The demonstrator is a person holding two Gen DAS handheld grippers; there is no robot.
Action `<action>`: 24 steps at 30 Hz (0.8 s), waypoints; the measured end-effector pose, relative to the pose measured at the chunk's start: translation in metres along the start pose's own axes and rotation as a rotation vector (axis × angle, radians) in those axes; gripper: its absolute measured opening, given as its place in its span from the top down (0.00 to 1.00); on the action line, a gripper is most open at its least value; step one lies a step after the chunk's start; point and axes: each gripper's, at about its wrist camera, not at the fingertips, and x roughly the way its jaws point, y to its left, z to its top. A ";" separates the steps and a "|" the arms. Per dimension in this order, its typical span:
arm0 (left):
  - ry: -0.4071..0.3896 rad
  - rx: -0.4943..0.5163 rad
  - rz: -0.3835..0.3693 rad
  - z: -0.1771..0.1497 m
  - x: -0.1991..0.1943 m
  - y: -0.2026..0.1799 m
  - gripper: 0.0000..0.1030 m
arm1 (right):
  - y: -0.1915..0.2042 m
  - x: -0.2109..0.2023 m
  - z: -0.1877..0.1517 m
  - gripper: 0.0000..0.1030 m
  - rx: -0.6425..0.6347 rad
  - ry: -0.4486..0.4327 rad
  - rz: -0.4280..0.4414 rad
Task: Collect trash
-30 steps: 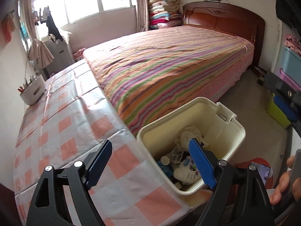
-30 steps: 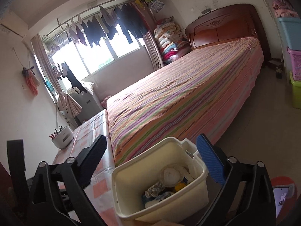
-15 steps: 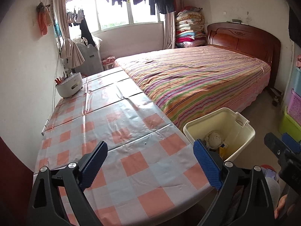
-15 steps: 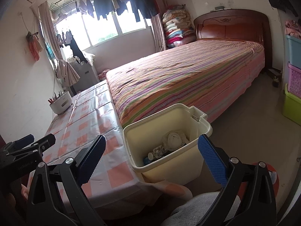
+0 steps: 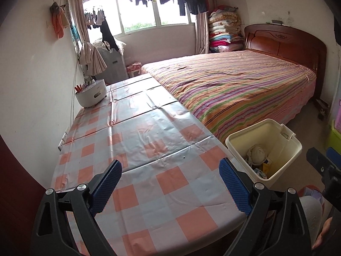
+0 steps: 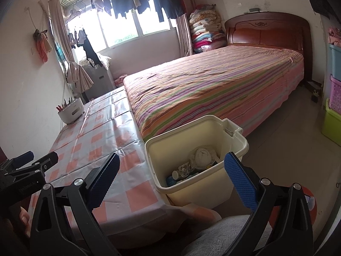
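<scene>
trash bin (image 6: 196,183) between open right tongs (image 6: 170,173)

Striped bed (image 5: 234,89) beside checked table (image 5: 136,140), white holder (image 5: 90,93).

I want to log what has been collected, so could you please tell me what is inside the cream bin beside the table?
The cream bin holds a crumpled white wad, a clear plastic bottle and blue and yellow scraps. Whatever lies beneath them, and along the near wall, is hidden.

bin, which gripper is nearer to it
Right. The right gripper hangs open just in front of the bin; the left gripper, also open, sits over the table, with the bin off to its right.
</scene>
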 end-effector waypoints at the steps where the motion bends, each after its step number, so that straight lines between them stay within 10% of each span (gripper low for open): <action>1: -0.001 -0.001 0.000 -0.001 0.000 0.000 0.13 | 0.000 0.000 0.000 0.06 0.002 0.000 -0.005; 24: 0.035 -0.069 -0.016 -0.004 0.012 0.020 0.12 | 0.019 0.006 0.002 0.06 -0.050 0.008 0.014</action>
